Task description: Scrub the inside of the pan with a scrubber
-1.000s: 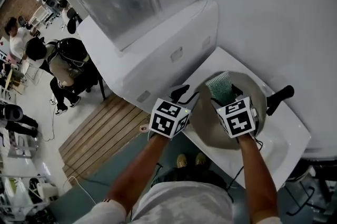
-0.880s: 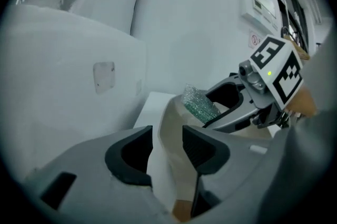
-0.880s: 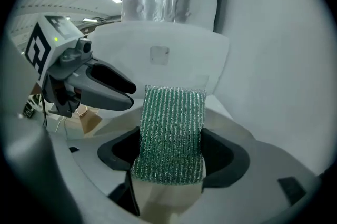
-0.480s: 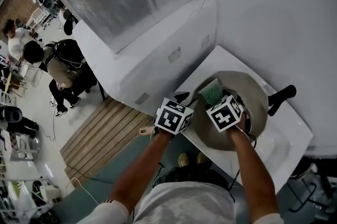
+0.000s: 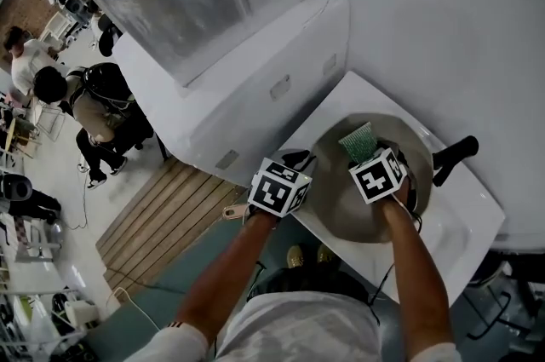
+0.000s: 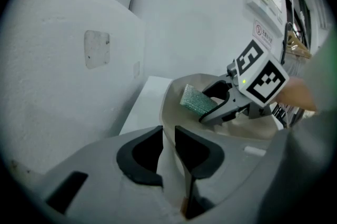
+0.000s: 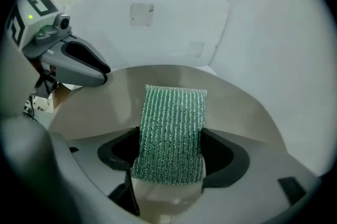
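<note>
A beige-lined pan [image 5: 336, 211] sits in a white sink [image 5: 451, 232], its black handle [image 5: 456, 158] pointing to the right. My left gripper [image 5: 300, 160] is at the pan's left rim. In the left gripper view its jaws [image 6: 168, 136] have just been closing and now pinch the pan's wall [image 6: 167, 112] between the pads. My right gripper [image 5: 368, 156] is shut on a green ribbed scrubber [image 7: 171, 133] and holds it low inside the pan [image 7: 242, 112], near the far wall. The scrubber [image 6: 196, 101] sticks out beyond the right gripper's fingertips.
A white boxy cabinet [image 5: 255, 88] stands along the sink's left side, with a white wall [image 5: 426, 28] behind. A wooden slatted mat [image 5: 162, 215] lies on the floor below. People sit far off at the left [image 5: 94, 105].
Both grippers have come down. The left one has dropped over the pan's left rim and closed on it. The right one has carried the scrubber deeper into the pan.
</note>
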Demonstrator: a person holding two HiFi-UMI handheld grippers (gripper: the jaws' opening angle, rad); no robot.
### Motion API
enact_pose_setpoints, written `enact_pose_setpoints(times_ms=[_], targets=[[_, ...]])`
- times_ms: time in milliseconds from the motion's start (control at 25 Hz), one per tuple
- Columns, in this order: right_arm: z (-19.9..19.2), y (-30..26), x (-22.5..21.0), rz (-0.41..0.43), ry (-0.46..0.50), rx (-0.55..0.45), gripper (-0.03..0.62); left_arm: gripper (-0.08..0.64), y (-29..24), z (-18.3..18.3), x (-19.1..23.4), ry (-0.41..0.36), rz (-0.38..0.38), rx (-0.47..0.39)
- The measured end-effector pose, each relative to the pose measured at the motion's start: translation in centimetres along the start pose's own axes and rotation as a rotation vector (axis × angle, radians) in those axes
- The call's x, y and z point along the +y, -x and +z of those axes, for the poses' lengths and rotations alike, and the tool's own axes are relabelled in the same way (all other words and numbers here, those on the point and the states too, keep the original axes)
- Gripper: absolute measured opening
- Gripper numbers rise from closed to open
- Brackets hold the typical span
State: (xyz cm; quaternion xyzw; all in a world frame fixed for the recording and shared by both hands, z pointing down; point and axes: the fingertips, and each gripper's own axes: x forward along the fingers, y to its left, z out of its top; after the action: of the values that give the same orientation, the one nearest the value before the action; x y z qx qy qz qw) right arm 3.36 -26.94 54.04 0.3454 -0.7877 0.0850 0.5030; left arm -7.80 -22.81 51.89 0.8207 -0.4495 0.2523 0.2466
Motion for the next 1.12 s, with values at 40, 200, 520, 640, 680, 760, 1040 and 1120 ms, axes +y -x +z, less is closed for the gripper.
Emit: enact_pose_setpoints(times_ms=[40,200,520,640,680,760,1040,1120], targets=[[-0.2,0.2,-0.5,-0.01,-0.008,0.001,0.351,0.083,0.0,0.0,0.0,0.002,-0.002,-0.003],[-0.9,0.8,-1.7,-0.039,-0.021,0.011,0.351,0.08,0.0,-0.1,0.0,0.017,-0.012,-0.013],[-0.6,2.6,1.0,-0.014,0.053,0.02,0.351,0.078,0.2,0.0,-0.1,0.038,-0.034,-0.017],[0.2,2.7,4.3,0.043,0.11,0.027,0.351,0.077,0.3,0.0,0.0,0.044,-0.031,-0.021],[0.2,2.5,5.3,0.061,0.126,0.035,0.351,0.075,0.3,0.0,0.0,0.044,-0.03,-0.022],[-0.3,2.0,6.8,0.092,0.149,0.066,0.351,0.074,0.3,0.0,0.0,0.045,-0.029,-0.024],[-2.5,1.0,5.7,0.063,0.162,0.153,0.351,0.074,0.2,0.0,0.0,0.043,-0.034,-0.028],[-3.2,1.4,4.4,0.04,0.149,0.167,0.351,0.072,0.3,0.0,0.0,0.041,-0.033,-0.028]])
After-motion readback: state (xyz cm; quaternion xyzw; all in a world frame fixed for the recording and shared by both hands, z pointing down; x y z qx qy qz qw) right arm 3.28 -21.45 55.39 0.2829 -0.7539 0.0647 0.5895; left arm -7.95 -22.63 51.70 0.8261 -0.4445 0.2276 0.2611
